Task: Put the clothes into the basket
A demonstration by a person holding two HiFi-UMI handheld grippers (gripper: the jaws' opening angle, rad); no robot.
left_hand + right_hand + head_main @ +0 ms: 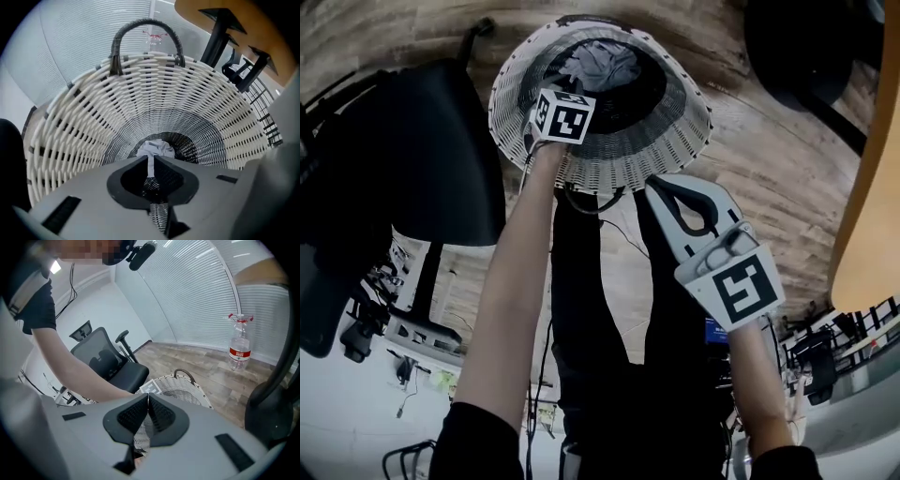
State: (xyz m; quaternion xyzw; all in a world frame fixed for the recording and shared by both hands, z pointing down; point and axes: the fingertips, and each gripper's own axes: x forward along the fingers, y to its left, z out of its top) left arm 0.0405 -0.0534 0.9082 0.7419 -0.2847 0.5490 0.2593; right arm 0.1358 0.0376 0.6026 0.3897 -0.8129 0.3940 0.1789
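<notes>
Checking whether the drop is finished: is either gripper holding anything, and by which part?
Nothing is held. The left gripper is empty, jaws almost together above the basket; the grey cloth lies on its bottom. The right gripper is shut, empty.

Probably an office: swivel chair (105, 364), window blinds (197, 294), wooden desk (867, 206).

I see a brown wood floor (778, 159), a black chair (108, 364) at the left, white blinds (197, 291) up top, a bottle (240, 345) at right.

Left gripper (151, 161) pointing steeply down, jaws slit apart, empty; right gripper (147, 398) tilted down, jaws together, empty.
</notes>
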